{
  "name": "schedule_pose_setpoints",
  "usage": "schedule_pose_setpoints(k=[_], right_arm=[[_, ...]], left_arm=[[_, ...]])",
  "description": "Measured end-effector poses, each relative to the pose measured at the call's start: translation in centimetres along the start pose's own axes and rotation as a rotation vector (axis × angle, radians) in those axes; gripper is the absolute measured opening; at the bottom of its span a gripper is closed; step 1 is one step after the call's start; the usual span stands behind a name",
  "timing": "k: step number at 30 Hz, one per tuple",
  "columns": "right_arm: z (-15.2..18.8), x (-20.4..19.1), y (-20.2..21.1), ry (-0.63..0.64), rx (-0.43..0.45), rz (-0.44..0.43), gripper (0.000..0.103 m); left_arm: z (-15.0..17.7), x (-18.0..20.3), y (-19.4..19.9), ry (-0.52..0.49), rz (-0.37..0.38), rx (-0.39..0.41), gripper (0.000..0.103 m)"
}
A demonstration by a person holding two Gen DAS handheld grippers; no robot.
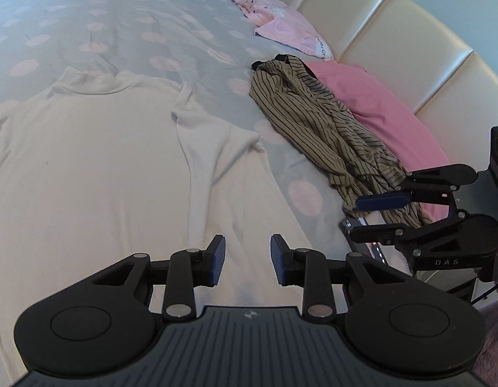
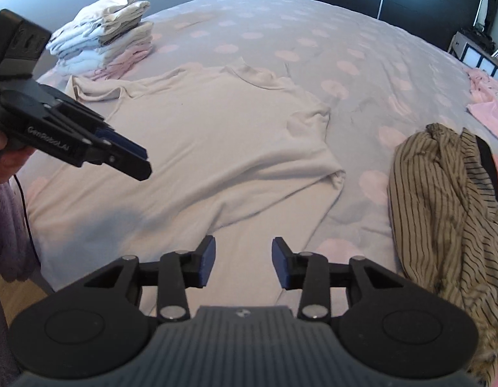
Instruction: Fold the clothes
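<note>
Cream top (image 1: pixel 97 167) flat on bed (image 1: pixel 126 25), one striped garment (image 1: pixel 316 122) beside (folded stack (image 2: pixel 103 42) only in right view). Left gripper (image 1: pixel 247 254), right gripper (image 2: pixel 244 262): fingers parted, empty.

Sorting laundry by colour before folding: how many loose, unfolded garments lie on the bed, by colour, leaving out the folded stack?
Cream: 1, turtleneck top, spread flat
Olive with dark stripes: 1, striped garment, crumpled
Pink: 1, crumpled pink garment near the headboard
Total: 3
</note>
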State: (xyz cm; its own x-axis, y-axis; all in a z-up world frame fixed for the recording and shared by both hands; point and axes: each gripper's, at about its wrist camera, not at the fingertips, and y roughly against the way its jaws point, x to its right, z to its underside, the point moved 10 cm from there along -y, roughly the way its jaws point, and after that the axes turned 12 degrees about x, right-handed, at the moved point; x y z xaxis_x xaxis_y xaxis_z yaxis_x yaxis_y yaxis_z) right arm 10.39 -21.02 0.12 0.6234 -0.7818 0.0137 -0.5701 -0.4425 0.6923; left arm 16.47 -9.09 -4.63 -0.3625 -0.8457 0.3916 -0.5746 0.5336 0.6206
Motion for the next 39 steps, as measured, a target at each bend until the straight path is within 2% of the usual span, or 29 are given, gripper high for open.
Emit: schedule_pose_setpoints(k=[4,9,11,14,17,26,33,34,35,37,39], right_arm=[[3.6,-3.1,0.6,-0.013,-0.07,0.072,0.042],[9.0,-8.1,-0.5,-0.05,-0.142,0.101,0.04],[10.7,-9.9,-1.0,-0.045,-0.154,0.113,0.034],[12.6,-11.5,-1.5,-0.05,-0.178,0.135,0.032],[13.3,-12.0,-1.3,-0.077,-0.191,0.13,0.031],[13.7,-10.7,-0.2,-0.191,-0.172,0.061,0.03],[15.0,-10.0,-1.9,-0.289,-0.19,0.017,0.03],[15.1,-9.9,-2.1,-0.3,-0.188,0.012,0.027],[15.1,-9.9,-2.3,-0.309,-0.186,0.006,0.018],[14.5,-10.2,-2.1,-0.315,-0.182,-0.008,0.007],[13.9,-10.7,-1.7,-0.317,-0.177,-0.026,0.006]], left_arm=[[3.8,1.6,2.1,-0.014,-0.02,-0.006,0.027],[8.7,2.4,3.7,-0.004,-0.037,-0.031,0.027],[10.9,2.6,3.9,0.015,-0.037,-0.058,0.027],[14.1,2.9,4.1,0.02,-0.058,-0.109,0.027],[15.9,3.6,4.4,0.01,-0.07,-0.142,0.027],[16.2,4.6,5.2,-0.067,-0.023,-0.098,0.028],[16.2,3.4,3.7,-0.055,-0.029,-0.123,0.028],[16.0,3.2,3.4,-0.043,-0.029,-0.123,0.028],[15.8,3.0,3.2,-0.028,-0.028,-0.121,0.028],[15.3,2.7,2.9,0.0,-0.026,-0.113,0.028],[14.6,2.5,2.8,0.024,-0.027,-0.102,0.028]])
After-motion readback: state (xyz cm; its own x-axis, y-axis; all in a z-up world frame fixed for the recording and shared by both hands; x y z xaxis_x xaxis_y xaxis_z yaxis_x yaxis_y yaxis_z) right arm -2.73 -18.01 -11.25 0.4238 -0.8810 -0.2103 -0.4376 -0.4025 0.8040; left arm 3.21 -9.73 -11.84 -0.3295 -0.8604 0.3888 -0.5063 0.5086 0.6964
